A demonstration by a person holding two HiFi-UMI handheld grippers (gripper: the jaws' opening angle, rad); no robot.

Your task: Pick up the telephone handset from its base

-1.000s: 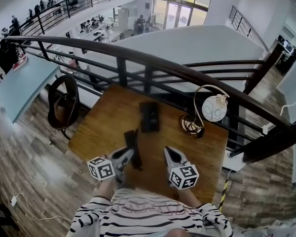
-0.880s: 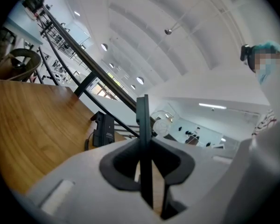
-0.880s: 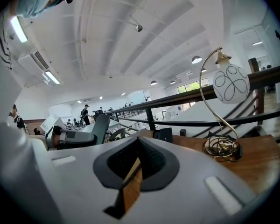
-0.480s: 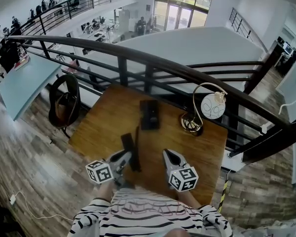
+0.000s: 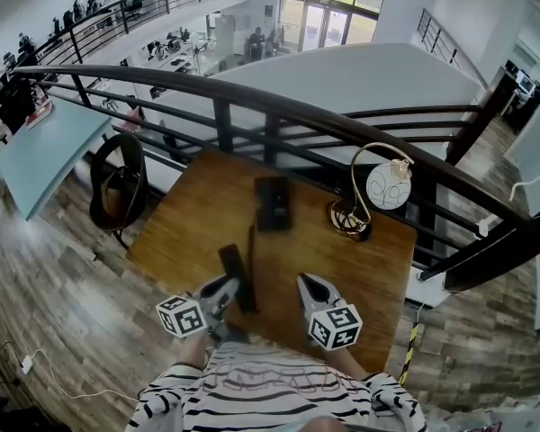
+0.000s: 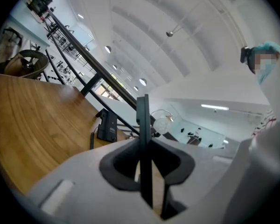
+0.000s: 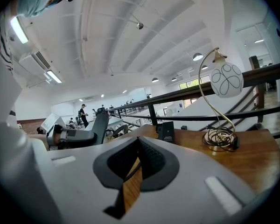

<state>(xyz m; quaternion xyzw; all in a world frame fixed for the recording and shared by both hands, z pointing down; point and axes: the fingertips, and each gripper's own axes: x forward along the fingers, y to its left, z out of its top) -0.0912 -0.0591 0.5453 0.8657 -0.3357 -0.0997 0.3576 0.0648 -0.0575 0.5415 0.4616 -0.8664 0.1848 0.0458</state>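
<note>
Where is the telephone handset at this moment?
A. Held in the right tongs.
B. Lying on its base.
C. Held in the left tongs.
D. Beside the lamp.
C: the left gripper view shows the black handset clamped in the left tongs, away from the base on the wooden table.

we note the left gripper [image 6: 145, 146] with its jaws pressed on the dark handset [image 6: 142, 115], edge-on and upright between the pads. beyond, the black base [image 6: 107, 127] sits on the wooden table [image 6: 32, 120], apart from the handset; round lamp [image 6: 162, 124] behind.
</note>
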